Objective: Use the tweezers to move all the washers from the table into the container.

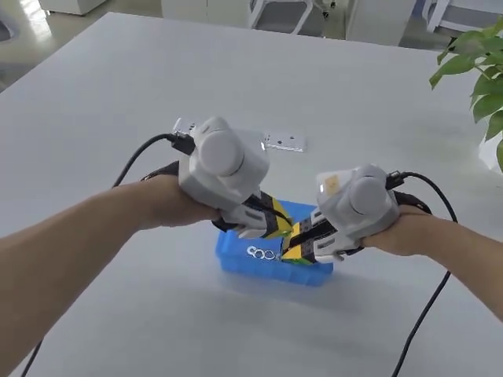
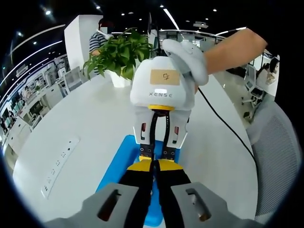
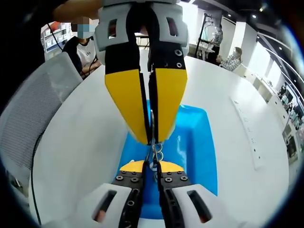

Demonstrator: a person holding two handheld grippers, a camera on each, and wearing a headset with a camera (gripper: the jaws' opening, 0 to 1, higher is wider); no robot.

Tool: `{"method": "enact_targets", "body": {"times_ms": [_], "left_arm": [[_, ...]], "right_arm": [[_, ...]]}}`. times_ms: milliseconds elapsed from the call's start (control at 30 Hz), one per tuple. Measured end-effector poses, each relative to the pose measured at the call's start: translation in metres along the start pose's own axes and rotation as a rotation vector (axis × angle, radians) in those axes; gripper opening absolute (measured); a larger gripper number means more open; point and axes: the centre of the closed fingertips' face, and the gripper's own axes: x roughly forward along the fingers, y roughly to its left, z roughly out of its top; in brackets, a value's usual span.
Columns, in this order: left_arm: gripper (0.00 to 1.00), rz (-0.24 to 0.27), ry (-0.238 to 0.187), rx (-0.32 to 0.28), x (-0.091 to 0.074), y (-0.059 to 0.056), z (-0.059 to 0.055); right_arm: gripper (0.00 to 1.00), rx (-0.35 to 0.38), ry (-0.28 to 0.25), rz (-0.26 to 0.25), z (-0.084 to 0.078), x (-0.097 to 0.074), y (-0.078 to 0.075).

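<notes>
1. Head view: from above the near bench [image 1: 94, 94] edge, looking forward and down, close over the blue container [image 1: 236, 263].
2. Left gripper view: low, facing the right gripper [image 2: 156, 153] head-on, very near.
3. Right gripper view: opposite, facing the left gripper [image 3: 153, 138]; all three views share the container.

Pale grey worktop carrying a container, a socket strip and a plant

The worktop [image 1: 118, 94] is wide, smooth and matt, and runs well beyond the things on it. A shallow blue container [image 1: 236, 263] sits flat on it near the person. A white socket strip [image 1: 283, 142] lies flat farther back, apart from the container. A potted plant [image 1: 475, 51] in a white pot stands at the right side, well apart from both
</notes>
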Motion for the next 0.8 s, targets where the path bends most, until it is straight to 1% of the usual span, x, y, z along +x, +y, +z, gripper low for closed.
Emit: {"method": "enact_targets", "body": {"times_ms": [233,400,600,800], "left_arm": [[0.05,0.0,-0.009,0.009,-0.002,0.0,0.005],[0.05,-0.01,-0.018,0.018,-0.008,-0.002,0.009],[0.05,-0.013,-0.025,0.036,-0.016,-0.005,0.018],[0.05,-0.032,-0.036,0.043,-0.024,-0.01,0.029]], "right_arm": [[0.11,0.003,-0.005,-0.013,0.001,-0.006,0.0],[0.11,0.017,-0.026,-0.021,0.006,-0.012,0.002],[0.11,0.035,-0.059,-0.042,0.014,-0.02,0.003],[0.11,0.037,-0.075,-0.053,0.022,-0.028,0.009]]}}
